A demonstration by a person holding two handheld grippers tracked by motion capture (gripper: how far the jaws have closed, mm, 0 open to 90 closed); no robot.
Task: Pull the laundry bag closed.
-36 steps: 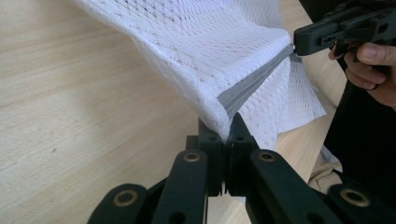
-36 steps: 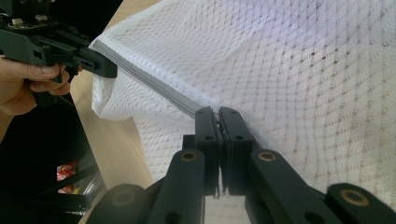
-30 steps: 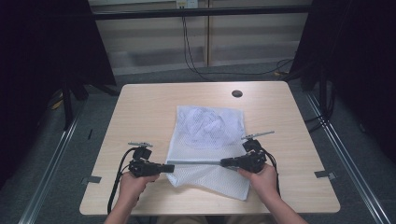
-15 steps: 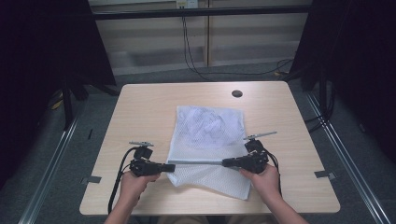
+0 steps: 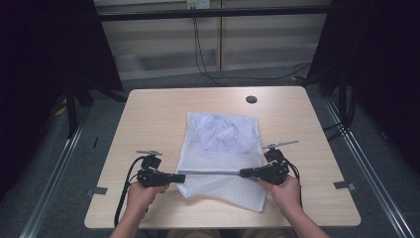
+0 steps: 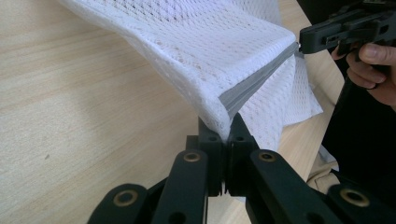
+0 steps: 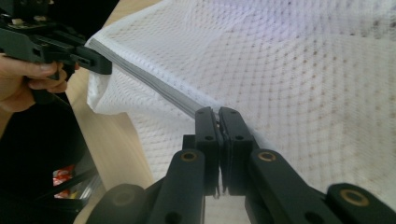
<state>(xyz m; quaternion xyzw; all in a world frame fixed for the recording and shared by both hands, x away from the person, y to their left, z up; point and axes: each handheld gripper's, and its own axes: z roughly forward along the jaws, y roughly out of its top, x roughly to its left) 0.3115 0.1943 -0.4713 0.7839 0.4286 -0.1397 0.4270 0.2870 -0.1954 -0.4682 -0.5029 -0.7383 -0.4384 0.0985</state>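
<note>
The mesh laundry bag (image 5: 220, 144) is white, woven in a fine diamond net pattern, with a grey band (image 6: 254, 81) along its folded edge. A paler bluish-white tangle shows through the mesh at the far end. The worktop (image 5: 148, 119) is light wood with faint straight grain and one small black round hole (image 5: 251, 99). Both grippers' fingers (image 6: 212, 135) are matte black with brass-coloured rivets.

Light wooden table (image 5: 148, 114), grey floor (image 5: 59, 198), dark curtains (image 5: 44, 49), pale back wall (image 5: 158, 39)
</note>
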